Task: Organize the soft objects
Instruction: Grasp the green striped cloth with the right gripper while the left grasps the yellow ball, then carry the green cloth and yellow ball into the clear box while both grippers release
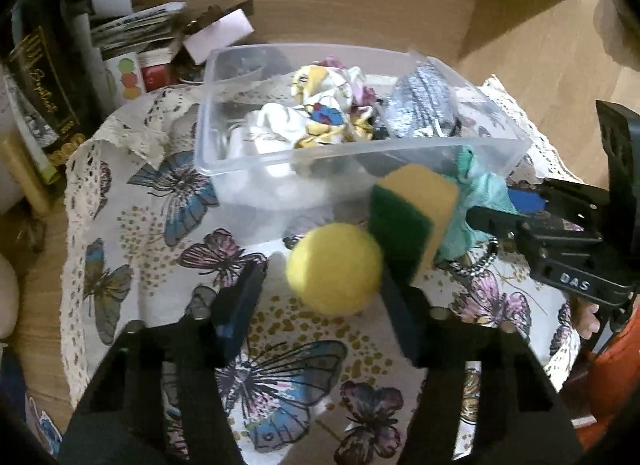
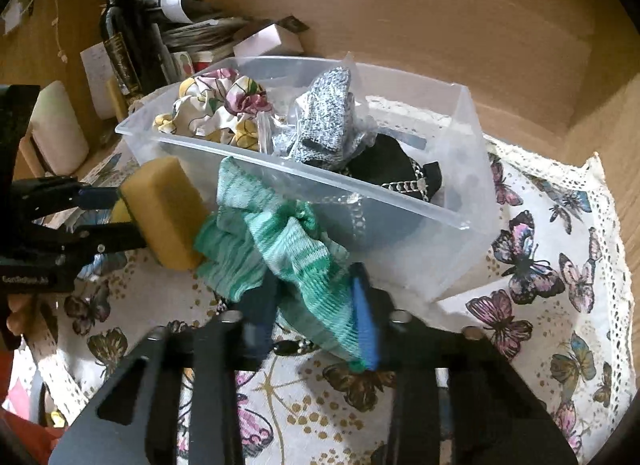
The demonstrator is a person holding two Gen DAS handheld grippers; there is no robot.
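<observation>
A clear plastic bin (image 1: 280,161) (image 2: 460,201) stands on the butterfly cloth and holds a floral fabric (image 1: 320,105) (image 2: 216,105), a grey knit piece (image 1: 424,105) (image 2: 324,117) and a black item with a chain (image 2: 400,173). A yellow ball (image 1: 335,268) lies between the fingers of my open left gripper (image 1: 320,305). A yellow-green sponge (image 1: 412,217) (image 2: 168,209) stands beside the ball, against the bin. My right gripper (image 2: 316,305) (image 1: 500,213) is shut on a green knit cloth (image 2: 280,249) (image 1: 476,201) in front of the bin.
A butterfly-print cloth (image 1: 160,233) (image 2: 540,265) with lace edge covers the table. Books, a dark bottle (image 2: 120,33), a white candle (image 2: 56,129) and papers crowd the back left. A wooden wall stands behind. A metal chain (image 1: 480,261) lies under the green cloth.
</observation>
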